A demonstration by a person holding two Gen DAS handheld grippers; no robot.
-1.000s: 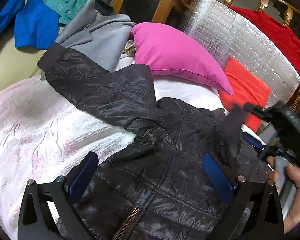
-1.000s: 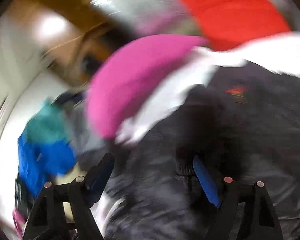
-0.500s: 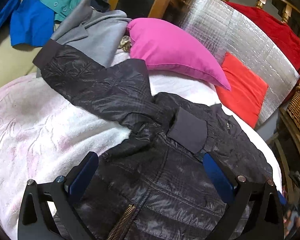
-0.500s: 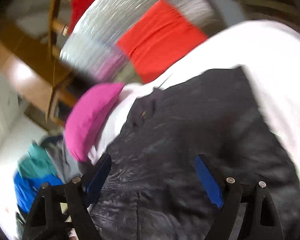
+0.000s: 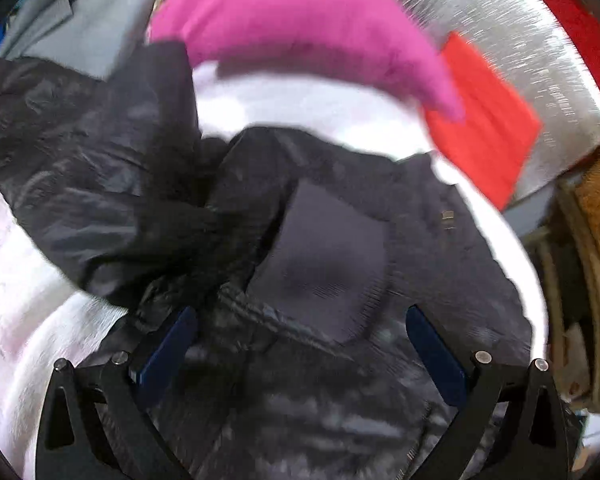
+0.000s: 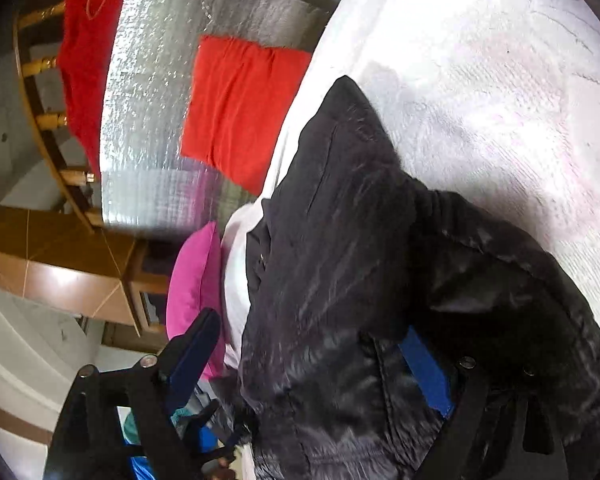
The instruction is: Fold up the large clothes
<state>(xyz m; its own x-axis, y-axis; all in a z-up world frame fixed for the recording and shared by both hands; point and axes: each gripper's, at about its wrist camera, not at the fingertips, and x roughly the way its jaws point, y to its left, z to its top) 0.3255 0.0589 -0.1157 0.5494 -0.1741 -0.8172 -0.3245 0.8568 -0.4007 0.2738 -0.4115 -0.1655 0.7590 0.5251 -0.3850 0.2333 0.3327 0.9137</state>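
black jacket (image 5: pixel 340 380) spread on white blanket (image 5: pixel 16 320).

The jacket (image 5: pixel 320 248) lies on the blanket (image 5: pixel 28 288) — one sleeve (image 5: pixel 80 168) stretched out to its left, a pillow (image 5: pixel 300 20) behind it, a cushion (image 5: pixel 484 128) behind-right — against the foil panel (image 5: pixel 520 40).

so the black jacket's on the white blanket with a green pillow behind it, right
Not quite: the pillow is pink, not green. The left wrist view shows it lying just beyond the black jacket, which does lie on the white blanket.
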